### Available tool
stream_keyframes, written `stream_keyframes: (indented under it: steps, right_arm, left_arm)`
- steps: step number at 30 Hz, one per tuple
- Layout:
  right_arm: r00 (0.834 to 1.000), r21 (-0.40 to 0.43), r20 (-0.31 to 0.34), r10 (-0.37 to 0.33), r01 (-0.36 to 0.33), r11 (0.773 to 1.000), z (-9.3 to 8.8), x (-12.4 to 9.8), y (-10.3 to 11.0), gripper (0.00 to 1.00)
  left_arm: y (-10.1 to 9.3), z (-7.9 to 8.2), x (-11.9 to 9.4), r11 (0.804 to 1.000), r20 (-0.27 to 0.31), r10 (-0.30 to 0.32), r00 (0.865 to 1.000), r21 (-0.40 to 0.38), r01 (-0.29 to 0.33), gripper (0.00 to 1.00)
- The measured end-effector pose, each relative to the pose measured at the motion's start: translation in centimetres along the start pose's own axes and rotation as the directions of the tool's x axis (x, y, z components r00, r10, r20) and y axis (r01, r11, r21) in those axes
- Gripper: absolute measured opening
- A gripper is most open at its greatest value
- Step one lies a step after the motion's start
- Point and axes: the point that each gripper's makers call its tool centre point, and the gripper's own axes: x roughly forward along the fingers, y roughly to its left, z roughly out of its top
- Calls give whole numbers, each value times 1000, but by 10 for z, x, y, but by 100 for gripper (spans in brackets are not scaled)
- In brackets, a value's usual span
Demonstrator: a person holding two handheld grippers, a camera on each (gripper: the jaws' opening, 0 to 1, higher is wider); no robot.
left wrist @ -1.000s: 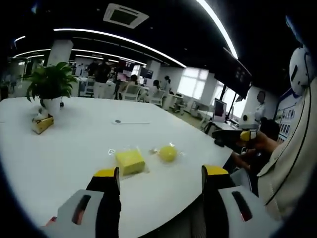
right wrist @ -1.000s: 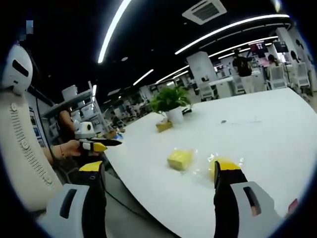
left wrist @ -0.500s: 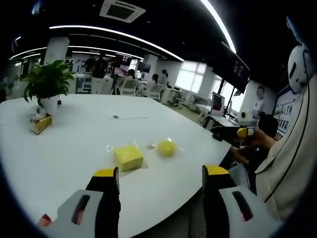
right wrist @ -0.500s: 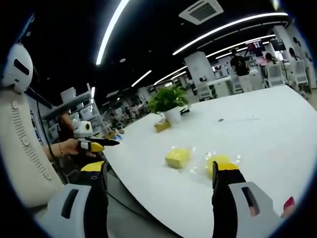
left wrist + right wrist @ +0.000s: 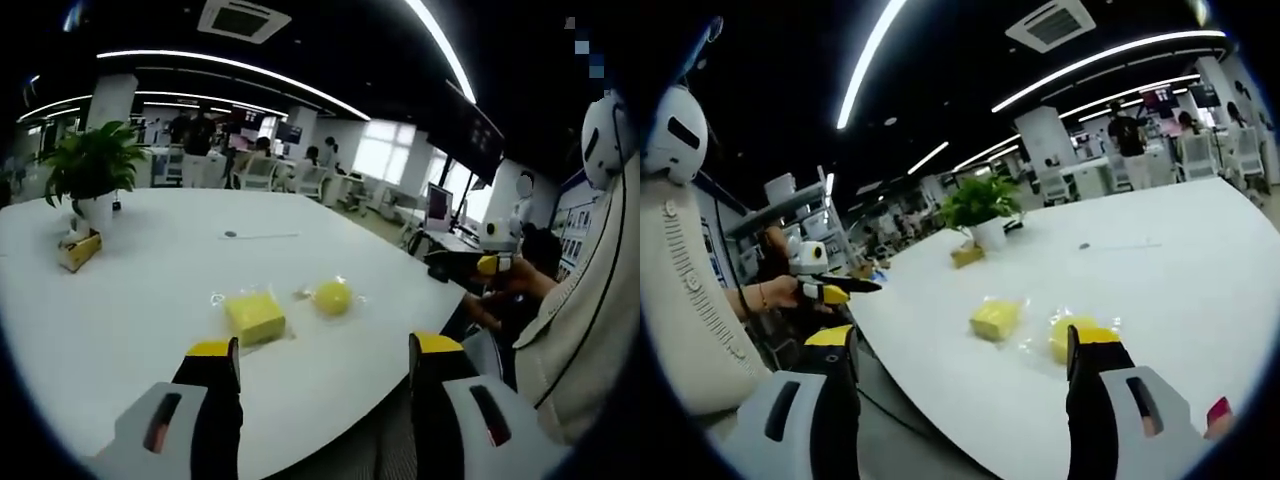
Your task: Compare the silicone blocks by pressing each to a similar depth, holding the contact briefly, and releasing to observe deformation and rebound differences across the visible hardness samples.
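Both grippers hang off the white table's near edge with jaws spread wide and nothing between them: the left gripper [image 5: 325, 352] over the rim, the right gripper [image 5: 962, 340] with its right jaw in front of the yellow ball [image 5: 1072, 336]. The yellow square block [image 5: 254, 317] and the ball [image 5: 332, 297] lie just beside each other on clear wrap near that edge. A potted plant [image 5: 93, 165] stands toward the far-left edge of the table [image 5: 150, 270], a small yellow box [image 5: 78, 250] at its foot

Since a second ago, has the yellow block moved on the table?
No. The yellow block keeps its place beside the yellow ball; both shift together, so the camera moved.
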Motion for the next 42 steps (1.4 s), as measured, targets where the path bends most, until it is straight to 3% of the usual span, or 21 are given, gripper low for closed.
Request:
stream_keyframes:
  steps: [9,12,18,25,29,33,36,42]
  right_arm:
    - [1000,-4,19,-11,11,1000,3,-2,-6,78]
    - [1000,-69,-7,-23,22,997,-4,-2,-10,81]
    - [999,-88,-34,-10,7,996,-10,0,-9,82]
    - [999,-45,-43,-4,2,999,-17,2,-14,80]
    - [999,-27,-37,-10,9,1000,-20,0,-18,79]
    - [999,-15,-38,-18,17,1000,-22,-3,-22,79]
    - [999,-5,-39,-23,22,1000,-24,-5,-25,77]
    - [999,13,-34,-34,35,999,-24,-5,-31,76]
  left_arm:
    - [5,18,19,1000,6,-10,1000,-15,11,69]
    - [-2,24,36,999,-7,-52,999,3,52,69]
    - [-9,21,63,994,-55,-105,993,23,107,70]
    - [-23,12,95,984,-130,-171,977,-70,163,69]
    - [-30,10,112,978,-143,-197,970,-104,183,68]
    - [-29,8,127,973,-159,-202,966,-140,181,65]
    - [-28,5,135,983,-196,-177,965,-76,165,64]
    - [-30,14,159,977,-176,-191,966,-125,170,65]
